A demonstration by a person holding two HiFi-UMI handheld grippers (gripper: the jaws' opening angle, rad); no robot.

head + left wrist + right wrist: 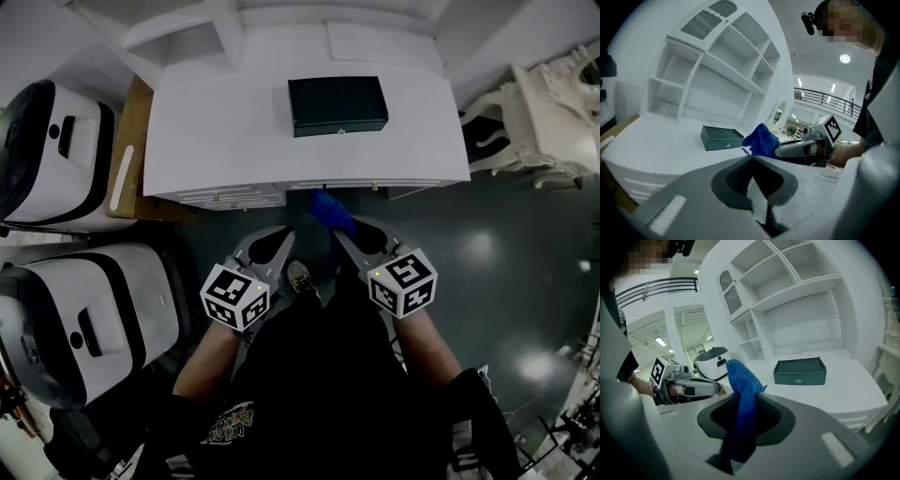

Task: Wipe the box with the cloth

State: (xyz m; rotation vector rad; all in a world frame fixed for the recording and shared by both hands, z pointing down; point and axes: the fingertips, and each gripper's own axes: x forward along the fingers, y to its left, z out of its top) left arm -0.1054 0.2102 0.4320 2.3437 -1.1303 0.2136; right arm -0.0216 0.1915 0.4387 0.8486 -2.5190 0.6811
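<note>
The dark green box lies shut on the white desk, well ahead of both grippers; it also shows as the box and the box. The blue cloth is pinched in my right gripper, which is shut on it below the desk's front edge. The cloth sticks up between that gripper's jaws. My left gripper is beside it, shut with nothing held. The cloth shows to its right.
White shelves rise behind the desk. Two large white-and-black appliances stand at the left, with a cardboard panel against the desk's side. An ornate white chair is at the right. Drawers line the desk front.
</note>
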